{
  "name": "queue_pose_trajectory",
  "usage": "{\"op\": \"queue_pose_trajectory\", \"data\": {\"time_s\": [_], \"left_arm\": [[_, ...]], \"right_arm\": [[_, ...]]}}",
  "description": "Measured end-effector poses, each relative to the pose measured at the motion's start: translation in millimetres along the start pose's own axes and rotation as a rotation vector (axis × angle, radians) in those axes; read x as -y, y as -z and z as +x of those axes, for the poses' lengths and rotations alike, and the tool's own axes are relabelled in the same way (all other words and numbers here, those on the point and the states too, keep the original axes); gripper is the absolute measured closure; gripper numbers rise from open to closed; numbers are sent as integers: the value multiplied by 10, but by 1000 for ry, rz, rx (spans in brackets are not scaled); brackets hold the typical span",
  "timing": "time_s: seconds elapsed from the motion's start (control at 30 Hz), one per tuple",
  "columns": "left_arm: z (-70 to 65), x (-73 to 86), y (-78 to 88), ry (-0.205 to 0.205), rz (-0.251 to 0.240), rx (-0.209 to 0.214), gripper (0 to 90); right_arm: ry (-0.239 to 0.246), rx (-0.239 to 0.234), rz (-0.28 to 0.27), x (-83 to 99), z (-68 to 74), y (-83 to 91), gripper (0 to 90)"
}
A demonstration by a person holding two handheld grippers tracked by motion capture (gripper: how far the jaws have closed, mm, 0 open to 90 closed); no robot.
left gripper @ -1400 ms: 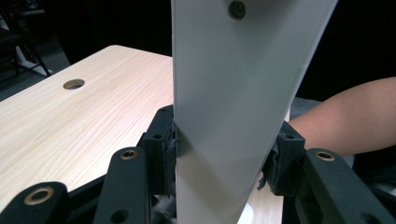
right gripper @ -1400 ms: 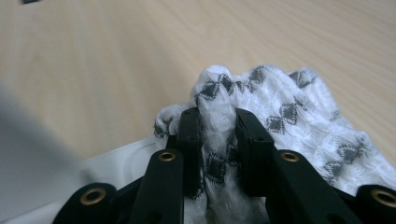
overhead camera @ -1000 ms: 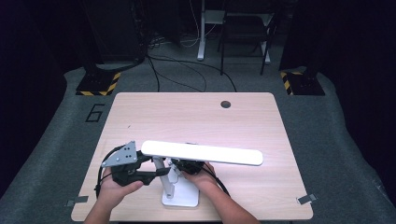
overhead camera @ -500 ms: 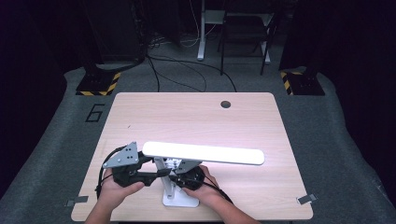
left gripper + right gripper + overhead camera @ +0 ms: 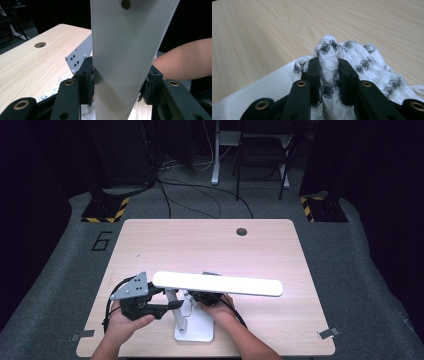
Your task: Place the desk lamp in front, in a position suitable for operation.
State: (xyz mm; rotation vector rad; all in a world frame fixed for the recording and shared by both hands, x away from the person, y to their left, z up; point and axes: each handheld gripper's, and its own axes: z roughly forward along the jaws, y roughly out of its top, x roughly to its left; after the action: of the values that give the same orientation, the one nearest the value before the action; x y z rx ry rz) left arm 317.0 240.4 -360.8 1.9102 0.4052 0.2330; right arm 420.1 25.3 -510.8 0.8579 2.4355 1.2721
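A: Wiping a desk lamp, by the look of it. Biggest first: the worktop (image 5: pixel 150 245) is pale wood, and the lamp (image 5: pixel 217 283) stands near its front edge, on the person's side, with its white base (image 5: pixel 197 327) flat on the wood.

B: Which hand does what?

A: The left gripper (image 5: pixel 117 87) has its fingers clamped across the lamp's flat white arm, one pad on each edge, seen plainly in the left gripper view. That is the steadying hold. In the high view it sits just under the left end of the long head.

B: And the right?

A: The right gripper (image 5: pixel 328 82) has its fingers pinched tight on a cloth (image 5: pixel 352 65), white with a grey diamond pattern, bunched up between them. The cloth touches the lamp's white base (image 5: pixel 257 92) at its edge, in the right gripper view.

B: Tips for doing the step well?

A: My read: keep the left grip firm but not crushing, since the arm is thin and may bend at its joint. Hold the lamp down so the base doesn't slide. Drag the cloth in flat strokes across the base, then up the post. Keep enough cloth sticking out past the fingers so the hard tips don't scratch the plastic.

B: Risk?

A: Cloth slipping loose, or the lamp tipping toward the person.
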Motion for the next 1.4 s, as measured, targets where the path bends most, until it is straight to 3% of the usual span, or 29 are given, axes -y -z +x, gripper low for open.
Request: {"op": "queue_pose_trajectory", "data": {"time_s": [0.07,0.13,0.17,0.3,0.43,0.53,0.57,0.73,0.87,0.9,1.03,1.07,1.13,1.2,1.27,1.4], "left_arm": [[-4,-2,0,-1,3,-2,536],[-4,-3,1,-1,3,1,537],[-6,-2,-3,-1,0,-2,537],[-24,-6,-25,-4,-5,-26,540],[-21,-10,-30,-13,-3,-35,542],[-18,-11,-33,-15,-4,-35,544],[-21,-11,-38,-16,-6,-45,544],[-34,-15,-46,-14,-4,-54,545],[-29,-15,-43,-16,-3,-45,544],[-24,-12,-42,-15,-6,-40,544],[-11,-10,-30,-21,-3,-30,541],[-9,-8,-36,-14,-6,-25,538],[-2,-9,-37,-4,-9,-24,536],[7,-8,-34,0,-10,-13,530],[11,-8,-30,2,-9,-13,530],[26,-7,-21,8,-6,5,526]], "right_arm": [[-1,63,29,6,-23,8,736],[-15,58,35,19,-46,20,737],[-47,63,30,31,-84,43,736],[-44,71,47,50,-86,116,736],[-37,22,32,126,-1,266,733],[-5,7,45,189,77,341,731],[33,-6,49,260,158,403,730],[19,-67,36,397,301,541,725],[65,-56,26,505,444,625,726],[99,-53,22,517,445,633,727],[85,-47,20,513,380,618,729],[55,-39,13,507,304,597,734],[43,-43,10,501,279,587,734],[62,-15,9,480,266,560,732],[47,-7,12,462,242,545,731],[42,-15,22,446,221,539,731]]}}
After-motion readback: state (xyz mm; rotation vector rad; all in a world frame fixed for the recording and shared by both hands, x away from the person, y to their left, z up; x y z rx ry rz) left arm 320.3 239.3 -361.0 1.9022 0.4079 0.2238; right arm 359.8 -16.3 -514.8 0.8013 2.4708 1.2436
